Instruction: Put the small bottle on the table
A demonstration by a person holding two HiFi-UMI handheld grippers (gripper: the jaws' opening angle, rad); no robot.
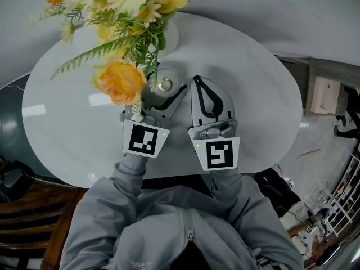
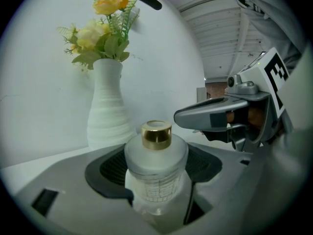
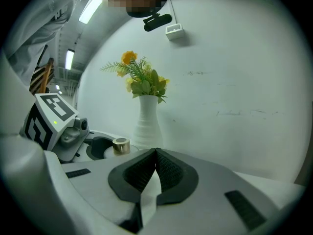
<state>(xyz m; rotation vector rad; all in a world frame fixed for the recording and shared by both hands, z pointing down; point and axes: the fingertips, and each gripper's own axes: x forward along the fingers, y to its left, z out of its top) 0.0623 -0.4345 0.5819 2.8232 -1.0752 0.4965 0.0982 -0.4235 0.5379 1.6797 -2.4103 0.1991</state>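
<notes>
A small frosted bottle with a gold cap sits between the jaws of my left gripper, which is shut on its body. It is upright, over the white oval table, just in front of the white vase. I cannot tell whether its base touches the table. My right gripper hovers beside it on the right, shut with nothing between its pads. The right gripper view shows the gold cap at left, and the vase behind it.
Yellow and orange flowers from the vase hang over the left gripper and hide part of it. A wooden chair stands at lower left. A shelf with a box lies beyond the table's right edge.
</notes>
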